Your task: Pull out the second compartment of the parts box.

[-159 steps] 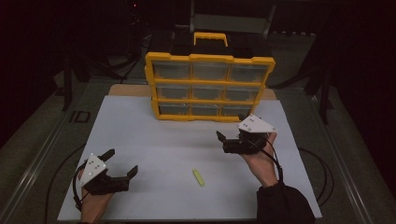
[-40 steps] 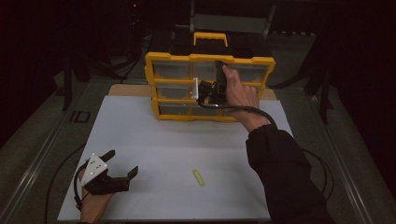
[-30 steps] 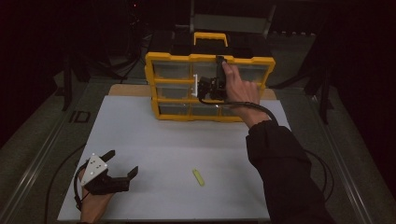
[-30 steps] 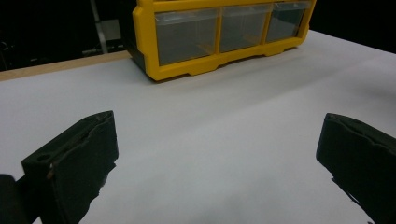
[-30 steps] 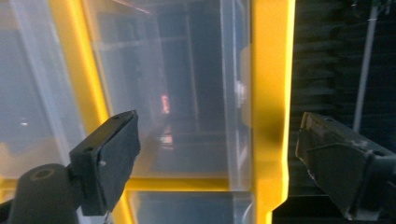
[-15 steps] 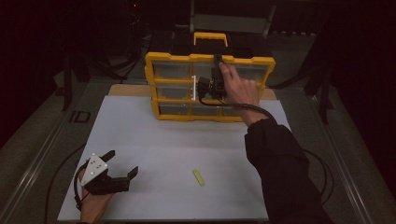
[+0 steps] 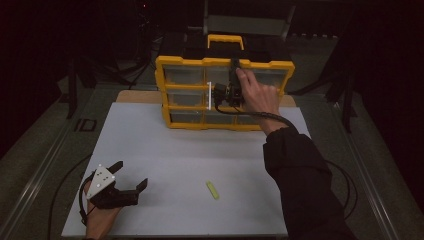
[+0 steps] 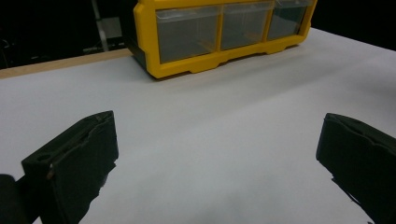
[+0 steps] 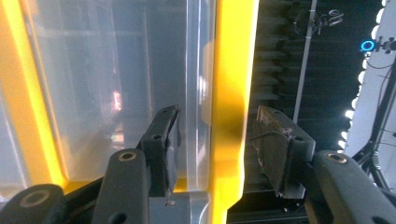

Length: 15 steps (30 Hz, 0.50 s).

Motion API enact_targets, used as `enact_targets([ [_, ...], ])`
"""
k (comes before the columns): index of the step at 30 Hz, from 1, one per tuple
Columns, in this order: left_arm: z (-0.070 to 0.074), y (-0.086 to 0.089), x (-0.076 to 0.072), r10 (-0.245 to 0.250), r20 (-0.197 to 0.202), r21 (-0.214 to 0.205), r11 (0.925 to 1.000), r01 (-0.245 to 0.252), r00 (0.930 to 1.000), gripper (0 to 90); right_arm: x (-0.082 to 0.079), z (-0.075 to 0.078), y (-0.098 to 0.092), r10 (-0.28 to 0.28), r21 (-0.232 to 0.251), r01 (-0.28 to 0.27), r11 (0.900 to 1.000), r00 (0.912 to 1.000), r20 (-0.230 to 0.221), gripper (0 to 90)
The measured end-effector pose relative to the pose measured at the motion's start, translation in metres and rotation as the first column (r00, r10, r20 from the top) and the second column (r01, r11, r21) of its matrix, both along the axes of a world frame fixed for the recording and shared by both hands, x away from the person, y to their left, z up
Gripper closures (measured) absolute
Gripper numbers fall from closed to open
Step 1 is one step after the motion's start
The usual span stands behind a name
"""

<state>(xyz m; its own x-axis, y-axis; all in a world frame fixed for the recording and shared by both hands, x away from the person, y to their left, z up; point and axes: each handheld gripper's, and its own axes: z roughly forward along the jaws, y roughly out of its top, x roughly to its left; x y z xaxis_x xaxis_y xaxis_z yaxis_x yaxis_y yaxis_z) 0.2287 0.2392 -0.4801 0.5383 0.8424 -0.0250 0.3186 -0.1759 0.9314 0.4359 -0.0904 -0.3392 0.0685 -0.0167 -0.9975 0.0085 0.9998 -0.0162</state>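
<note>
Surroundings: dark room past the table; a white sheet [image 7: 200, 150] covers most of the tabletop, with a wooden strip showing along its far edge.
Organizer: a yellow drawer organizer [image 7: 175, 107] stands upright at the far edge of the sheet, with clear drawers in three rows and a yellow handle on top.
Drawer contents: hard to make out through the hazy clear fronts.
Right gripper [image 7: 223, 93]: raised at the organizer's upper right; in its own view the jaws straddle the yellow frame [image 9: 231, 93] and a clear drawer front [image 9: 198, 88]. They have just been closing; whether the pads press I cannot tell.
Hidden: the right hand [image 7: 257, 95] covers part of the upper right drawers.
Left gripper [image 7: 131, 177]: rests at the near left of the sheet, jaws wide apart with bare sheet between them.
Small item: a yellow-green piece [image 7: 213, 190] lies alone on the near sheet, well apart from both grippers.
Open room: broad bare sheet between organizer and near edge.
</note>
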Motion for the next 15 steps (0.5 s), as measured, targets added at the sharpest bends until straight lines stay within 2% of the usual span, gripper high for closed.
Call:
enact_targets([
  [6, -0.0001, -0.0002, 0.0000, 0.000, -0.001, 0.001, 1.0000, 0.000, 1.0000, 0.0, -0.0001, -0.0005, -0.0027, 0.000, -0.015, 0.000, 0.9999, 0.9999, 0.016, 53.4],
  [9, -0.0003, -0.0004, 0.0002, -0.001, -0.003, 0.001, 1.0000, 0.001, 1.0000, 0.0, -0.0003, -0.0003, -0.0034, -0.001, -0.001, 0.001, 1.0000, 0.9998, 0.020, 53.8],
  [15, -0.0006, -0.0006, 0.0004, 0.000, -0.005, -0.001, 1.0000, 0.000, 1.0000, 0.0, -0.0008, 0.0005, -0.0039, -0.001, -0.006, 0.001, 1.0000, 0.9998, 0.022, 54.7],
])
